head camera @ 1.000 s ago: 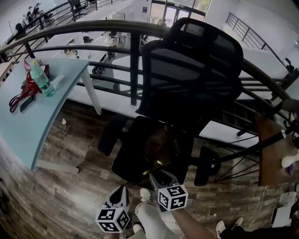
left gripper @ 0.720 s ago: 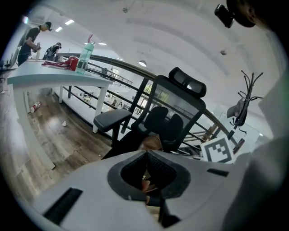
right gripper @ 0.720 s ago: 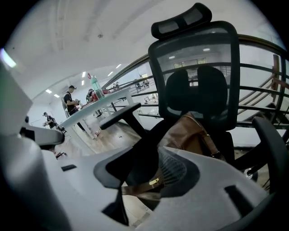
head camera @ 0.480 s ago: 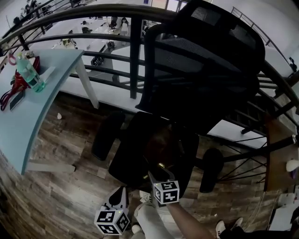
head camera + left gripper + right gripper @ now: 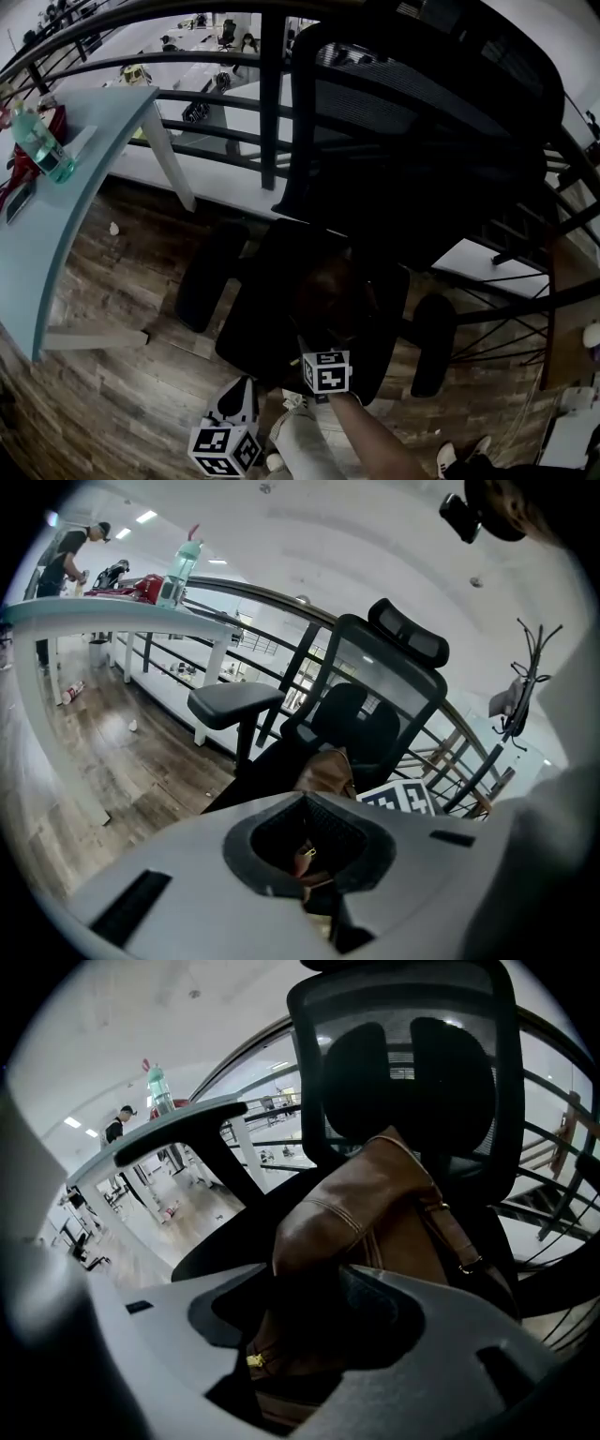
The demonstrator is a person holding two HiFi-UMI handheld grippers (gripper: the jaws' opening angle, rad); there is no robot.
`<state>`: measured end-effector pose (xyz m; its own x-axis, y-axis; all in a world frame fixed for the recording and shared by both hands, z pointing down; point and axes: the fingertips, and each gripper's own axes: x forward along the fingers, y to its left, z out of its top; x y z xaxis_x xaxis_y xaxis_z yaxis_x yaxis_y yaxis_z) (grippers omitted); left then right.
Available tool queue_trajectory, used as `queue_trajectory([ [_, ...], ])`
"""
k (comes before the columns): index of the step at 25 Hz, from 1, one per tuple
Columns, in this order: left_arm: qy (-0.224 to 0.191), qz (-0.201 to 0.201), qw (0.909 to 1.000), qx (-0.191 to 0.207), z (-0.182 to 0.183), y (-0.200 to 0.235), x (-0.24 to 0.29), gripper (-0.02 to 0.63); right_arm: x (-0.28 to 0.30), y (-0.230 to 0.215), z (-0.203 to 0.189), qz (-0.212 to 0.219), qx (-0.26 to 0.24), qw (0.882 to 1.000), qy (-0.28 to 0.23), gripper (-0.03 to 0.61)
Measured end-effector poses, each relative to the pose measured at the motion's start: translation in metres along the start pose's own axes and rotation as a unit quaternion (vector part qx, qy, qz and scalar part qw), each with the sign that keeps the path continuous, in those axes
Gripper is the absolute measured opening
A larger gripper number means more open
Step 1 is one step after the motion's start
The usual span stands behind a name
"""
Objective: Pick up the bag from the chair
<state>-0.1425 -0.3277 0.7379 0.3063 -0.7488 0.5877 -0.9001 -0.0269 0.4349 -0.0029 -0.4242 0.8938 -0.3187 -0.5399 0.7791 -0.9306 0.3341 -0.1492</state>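
Bag [image 5: 375, 1213]: brown, smooth leather-like, rounded and slumped; sits on the seat [image 5: 258, 323] of the chair [image 5: 422, 141], leaning against the backrest; strap with a metal clasp [image 5: 466, 1265] hangs down its right side; small gold zip pull [image 5: 254, 1360] low on the front.

Right gripper [image 5: 316, 343]: over the seat's front edge, at the bag; jaws stand apart with the bag's lower leather between them; no clamp visible. Left gripper [image 5: 236, 392]: held back and low, off the seat's front corner, beside the person's trouser leg [image 5: 305, 441]; jaws together, nothing between them.

Around: black armrests either side of the seat, left armrest [image 5: 208, 278] and right armrest [image 5: 433, 345], both close to the seat edges; tall mesh backrest with headrest closes off the far side; dark metal railing [image 5: 272, 103] runs just behind the chair; pale blue table [image 5: 47, 225] well to the left, carrying a clear bottle [image 5: 39, 148] and red items.

Open room: approach is free from the seat's front, between the armrests; bare wood-plank floor [image 5: 122, 281] between table and chair.

Textures: seat pad matt black; backrest see-through mesh; gripper bodies grey, smooth moulded.
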Motion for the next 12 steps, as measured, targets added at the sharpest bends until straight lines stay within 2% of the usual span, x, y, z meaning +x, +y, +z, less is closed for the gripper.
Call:
queue_trajectory([
  [6,0.003,0.0,1.0,-0.004,-0.002,0.002,0.004,0.003,0.022,-0.008,-0.005,-0.019,-0.02,0.999,0.022,0.204],
  [12,0.008,0.0,1.0,0.0,-0.005,0.0,-0.001,0.003,0.011,-0.018,-0.003,-0.051,-0.02,0.998,0.019,0.094],
])
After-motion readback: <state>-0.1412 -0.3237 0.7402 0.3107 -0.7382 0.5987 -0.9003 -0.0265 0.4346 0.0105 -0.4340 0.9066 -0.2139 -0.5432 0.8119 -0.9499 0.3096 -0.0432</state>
